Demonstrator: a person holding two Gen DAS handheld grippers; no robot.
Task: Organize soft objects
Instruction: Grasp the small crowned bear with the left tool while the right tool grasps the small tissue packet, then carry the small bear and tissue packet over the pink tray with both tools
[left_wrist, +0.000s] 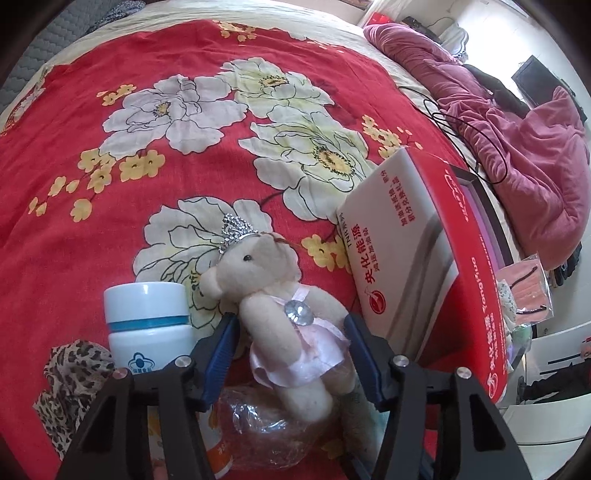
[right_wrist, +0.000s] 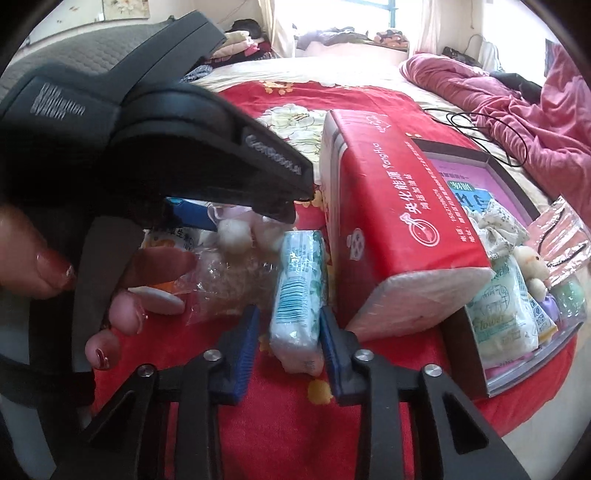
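A small plush bear with a silver crown and pink dress lies on the red flowered bedspread, between the open jaws of my left gripper; the fingers do not press it. My right gripper is open around a small tissue pack in teal-and-white wrap; its right pad touches the pack. A dark open box at the right holds soft items: another tissue pack, a small plush and a flowered cloth pouch.
A large red-and-white tissue package stands between the bear and the box. A white jar, an orange-labelled bottle, a clear plastic bag and leopard-print fabric lie near. A pink quilt and black cable lie far right.
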